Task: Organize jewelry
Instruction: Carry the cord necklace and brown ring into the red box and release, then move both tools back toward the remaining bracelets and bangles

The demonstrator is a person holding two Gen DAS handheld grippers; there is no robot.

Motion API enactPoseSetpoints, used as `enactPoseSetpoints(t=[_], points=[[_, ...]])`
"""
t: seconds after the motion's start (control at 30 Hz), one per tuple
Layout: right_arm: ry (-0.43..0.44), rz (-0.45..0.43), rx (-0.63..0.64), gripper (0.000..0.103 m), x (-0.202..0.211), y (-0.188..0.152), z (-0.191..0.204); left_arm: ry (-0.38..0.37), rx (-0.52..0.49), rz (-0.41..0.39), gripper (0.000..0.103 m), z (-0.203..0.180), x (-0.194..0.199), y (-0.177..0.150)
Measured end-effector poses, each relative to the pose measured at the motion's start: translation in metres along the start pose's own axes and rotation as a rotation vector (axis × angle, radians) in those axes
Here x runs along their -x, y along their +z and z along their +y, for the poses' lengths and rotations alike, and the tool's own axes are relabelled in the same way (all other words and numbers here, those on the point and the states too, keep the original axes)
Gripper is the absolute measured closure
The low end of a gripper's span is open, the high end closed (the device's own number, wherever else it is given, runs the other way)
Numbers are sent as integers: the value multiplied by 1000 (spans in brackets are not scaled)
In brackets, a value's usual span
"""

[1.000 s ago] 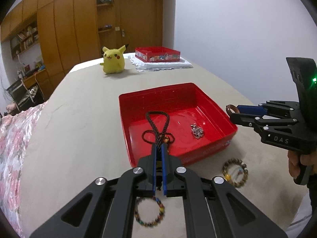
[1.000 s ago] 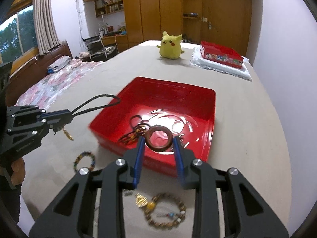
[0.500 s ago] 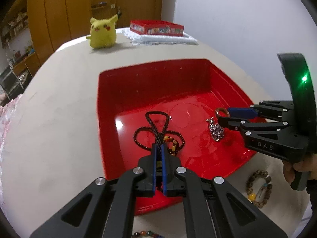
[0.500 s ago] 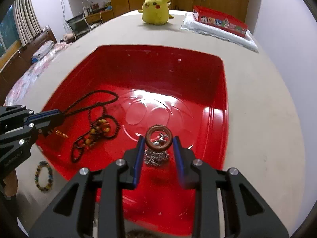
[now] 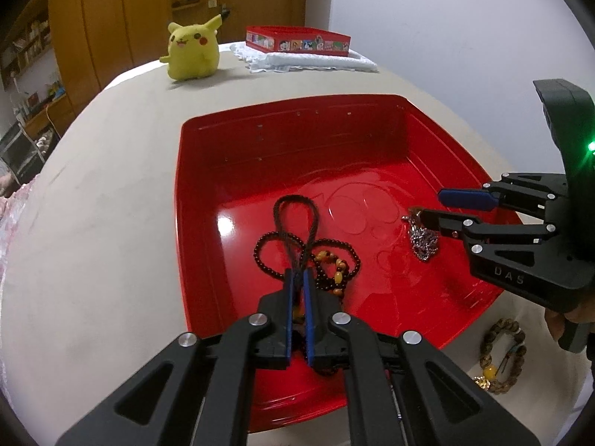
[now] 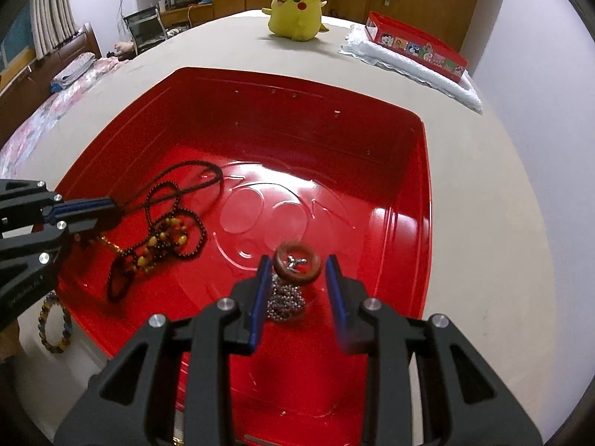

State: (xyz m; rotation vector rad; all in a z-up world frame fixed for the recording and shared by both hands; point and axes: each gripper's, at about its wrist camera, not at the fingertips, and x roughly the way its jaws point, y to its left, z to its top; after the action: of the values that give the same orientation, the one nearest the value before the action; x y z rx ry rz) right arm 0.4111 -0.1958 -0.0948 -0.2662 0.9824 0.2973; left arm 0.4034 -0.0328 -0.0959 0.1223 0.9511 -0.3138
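Note:
A red tray (image 5: 200, 200) (image 6: 424, 186) lies on the beige table. My left gripper (image 5: 297, 278) (image 6: 111, 212) is shut on a black cord necklace (image 5: 295, 219) (image 6: 193, 174) that loops over a dark bead necklace with amber beads (image 5: 334, 264) (image 6: 163, 238) in the tray. My right gripper (image 6: 297, 264) (image 5: 427, 208) is open over the tray. A brown ring (image 6: 296, 261) sits loose between its fingers, above a silver chain (image 6: 286, 297) (image 5: 424, 239).
A brown bead bracelet (image 5: 502, 356) lies on the table right of the tray. A coloured bead bracelet (image 6: 55, 327) lies left of it. A yellow plush toy (image 5: 191, 50) (image 6: 297, 11) and a red box on a white cloth (image 5: 297, 42) (image 6: 416, 50) stand at the far edge.
Both grippers moved forward and down into the tray. The right gripper's fingers have opened, so the brown ring sits loose over the silver chain. The left gripper still pinches the black cord.

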Motion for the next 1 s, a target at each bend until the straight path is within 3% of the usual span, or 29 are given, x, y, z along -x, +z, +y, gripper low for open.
enactPoseSetpoints(t=[0.13,0.17,0.63,1.0], points=[[0,-1,7,71,1,-2,1,18,-1,-12,71,-1,4,0],[2,-2,6,70,2,-2,1,22,-2,-16,68,-1,6,0],[28,-102,-10,67,58,-19,2,66,-32,-113,62,-23,72,-20],[83,-175,14,60,126,-61,26,75,-45,-165,51,-42,129,-52]])
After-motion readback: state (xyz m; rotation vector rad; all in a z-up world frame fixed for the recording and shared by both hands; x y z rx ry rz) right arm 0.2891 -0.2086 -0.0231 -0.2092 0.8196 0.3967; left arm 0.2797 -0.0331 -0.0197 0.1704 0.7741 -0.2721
